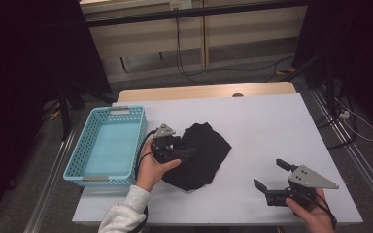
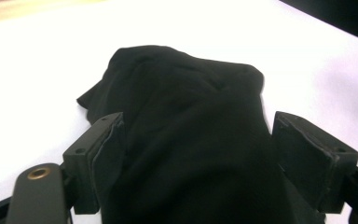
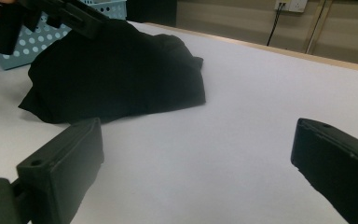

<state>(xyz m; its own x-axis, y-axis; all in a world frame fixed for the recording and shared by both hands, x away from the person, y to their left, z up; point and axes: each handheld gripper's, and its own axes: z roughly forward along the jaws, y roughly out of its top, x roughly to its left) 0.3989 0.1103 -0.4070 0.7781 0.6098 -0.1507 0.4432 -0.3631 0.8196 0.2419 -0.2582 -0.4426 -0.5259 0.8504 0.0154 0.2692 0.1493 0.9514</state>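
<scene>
The person is wearing a light grey sleeve [image 1: 124, 213]; both grippers are showing black bodies, grey three-cornered plates and black cables.

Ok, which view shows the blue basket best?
The high view: the whole blue basket shows from above, left of the black cloth, with nothing in it. The right gripper view catches just a perforated corner behind the cloth and the left tool.

A white table [image 1: 252, 121] carries a black cloth [image 1: 204, 155] and a blue basket [image 1: 110, 145].
</scene>
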